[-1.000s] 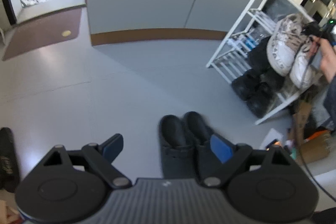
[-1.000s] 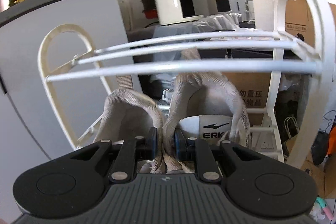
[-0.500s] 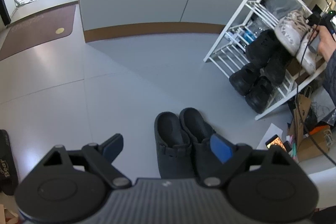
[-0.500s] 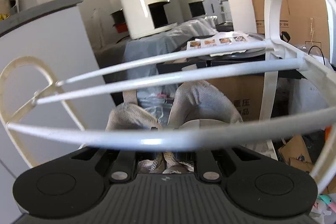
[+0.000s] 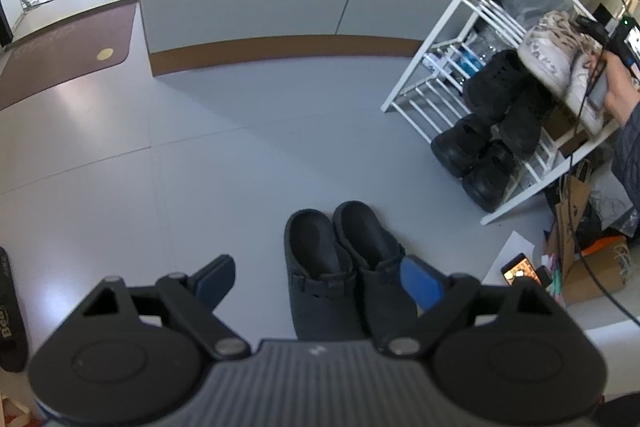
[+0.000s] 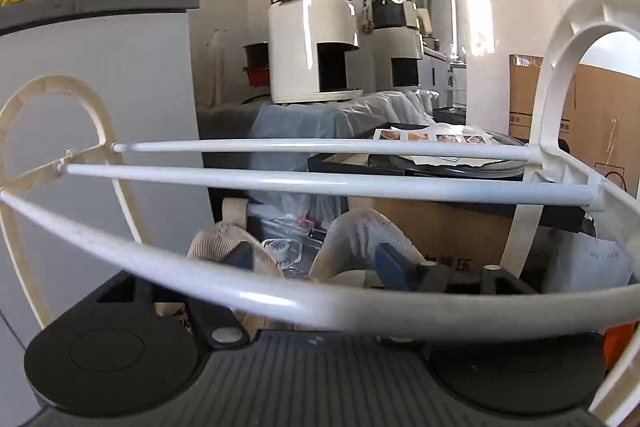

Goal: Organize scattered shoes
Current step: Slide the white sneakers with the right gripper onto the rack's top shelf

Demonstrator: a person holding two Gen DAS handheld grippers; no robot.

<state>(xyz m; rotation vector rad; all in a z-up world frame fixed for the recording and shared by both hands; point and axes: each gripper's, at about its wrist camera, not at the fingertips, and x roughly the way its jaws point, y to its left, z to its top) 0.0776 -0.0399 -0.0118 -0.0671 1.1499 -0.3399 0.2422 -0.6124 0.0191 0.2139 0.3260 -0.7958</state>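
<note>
Hovering over black clogs on the grey floor, left gripper is spreading its fingers wide, gripping nothing. Right gripper has just been opening its fingers; they are flanking the beige sneakers on the white shoe rack, pads apart from them.

The left gripper points steeply down with its jaws spread wide and nothing between them, while the right gripper, held by a hand at three o'clock, has just sprung its jaws apart.
</note>
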